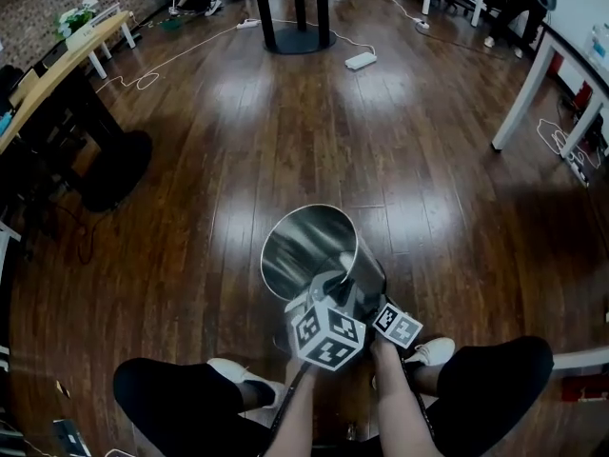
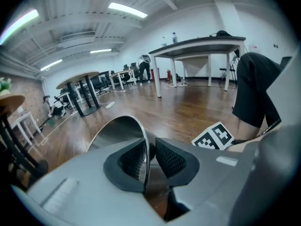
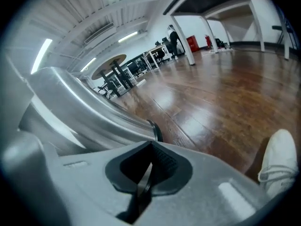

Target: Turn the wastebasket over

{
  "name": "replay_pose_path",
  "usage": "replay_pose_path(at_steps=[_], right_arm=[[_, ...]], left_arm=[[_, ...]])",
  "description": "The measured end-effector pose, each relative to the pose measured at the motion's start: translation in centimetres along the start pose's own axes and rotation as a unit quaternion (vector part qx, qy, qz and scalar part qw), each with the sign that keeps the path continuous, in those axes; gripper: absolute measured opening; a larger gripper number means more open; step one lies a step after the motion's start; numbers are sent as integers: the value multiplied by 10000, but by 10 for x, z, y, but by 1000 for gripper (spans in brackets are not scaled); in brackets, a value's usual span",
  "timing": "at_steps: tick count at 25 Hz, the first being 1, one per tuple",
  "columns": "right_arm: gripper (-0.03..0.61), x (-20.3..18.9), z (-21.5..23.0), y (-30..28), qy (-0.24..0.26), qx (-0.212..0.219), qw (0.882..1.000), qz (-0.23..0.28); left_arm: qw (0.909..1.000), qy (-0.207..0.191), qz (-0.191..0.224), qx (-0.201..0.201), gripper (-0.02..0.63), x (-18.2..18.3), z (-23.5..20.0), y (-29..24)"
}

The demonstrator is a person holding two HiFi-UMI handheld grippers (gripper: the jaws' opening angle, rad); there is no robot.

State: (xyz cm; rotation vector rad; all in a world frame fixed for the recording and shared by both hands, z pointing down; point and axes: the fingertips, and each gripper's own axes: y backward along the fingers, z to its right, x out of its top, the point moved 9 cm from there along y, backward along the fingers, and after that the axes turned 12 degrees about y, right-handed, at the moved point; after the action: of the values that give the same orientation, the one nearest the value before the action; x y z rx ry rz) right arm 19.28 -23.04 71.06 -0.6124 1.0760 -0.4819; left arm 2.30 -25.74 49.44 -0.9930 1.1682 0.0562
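The shiny metal wastebasket [image 1: 309,250] sits tipped over on the brown wooden floor [image 1: 285,141], right in front of the person's two white shoes [image 1: 433,352]. Its round open mouth points up and away from them. Its lower end is hidden behind the two grippers, so you cannot see its bottom from above. The left gripper [image 1: 331,288] is at the near edge of the mouth. In the left gripper view, the thin metal wall of the bin [image 2: 117,131] stands between the black pads [image 2: 134,159], and the left gripper [image 2: 148,157] is squeezed onto it. The marker cube [image 2: 214,136] of the other gripper peeks out just beside it. The right gripper [image 1: 376,298] is tucked low by the bin's side, and most of it is covered from above. In the right gripper view, its jaws [image 3: 149,168] are pressed together. A thin pale strip shows between the pads, but it is too small to tell if it is part of the bin. The bin's curved side [image 3: 80,112] fills the left of that view, cut off at the edge, and one shoe [image 3: 277,164] pokes in at the right. Far back, a black stand [image 1: 295,36] and a white-legged surface [image 1: 542,74] stand well apart from the bin.
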Motion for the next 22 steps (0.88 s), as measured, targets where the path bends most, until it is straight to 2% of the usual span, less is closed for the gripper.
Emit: replay_pose_path(at_steps=[2,5,8,10,11,13,16,19,22], right_arm=[[-17,-16,9,-4,-486,179,9985,-184],[-17,-45,21,-12,-1103,458,9917,-472],[-15,-62,26,-14,-1316,610,9877,-579],[-15,-64,28,-11,-1347,588,9880,-481],[-15,-65,29,-9,-1351,564,9884,-393],[-16,-67,34,-2,-1387,515,9888,-221],[-15,-60,48,13,-1376,441,9895,28],[-15,-32,45,31,-1069,532,9916,501],[-15,10,26,62,-404,811,9886,1200]], left_arm=[[9985,-524,-149,-69,88,-1,16,-8],[9911,-1253,-375,-232,89,-9,42,-17],[9796,-1822,-676,-516,88,-25,68,-24],[9756,-1931,-804,-668,81,-44,83,-25],[9765,-1920,-728,-651,76,-54,87,-23],[9807,-1878,-321,-449,68,-69,90,-18],[9838,-1746,91,-385,63,-72,91,-16],[9910,-1168,361,-545,87,-71,86,-13],[9934,-434,845,-649,153,-63,74,7]])
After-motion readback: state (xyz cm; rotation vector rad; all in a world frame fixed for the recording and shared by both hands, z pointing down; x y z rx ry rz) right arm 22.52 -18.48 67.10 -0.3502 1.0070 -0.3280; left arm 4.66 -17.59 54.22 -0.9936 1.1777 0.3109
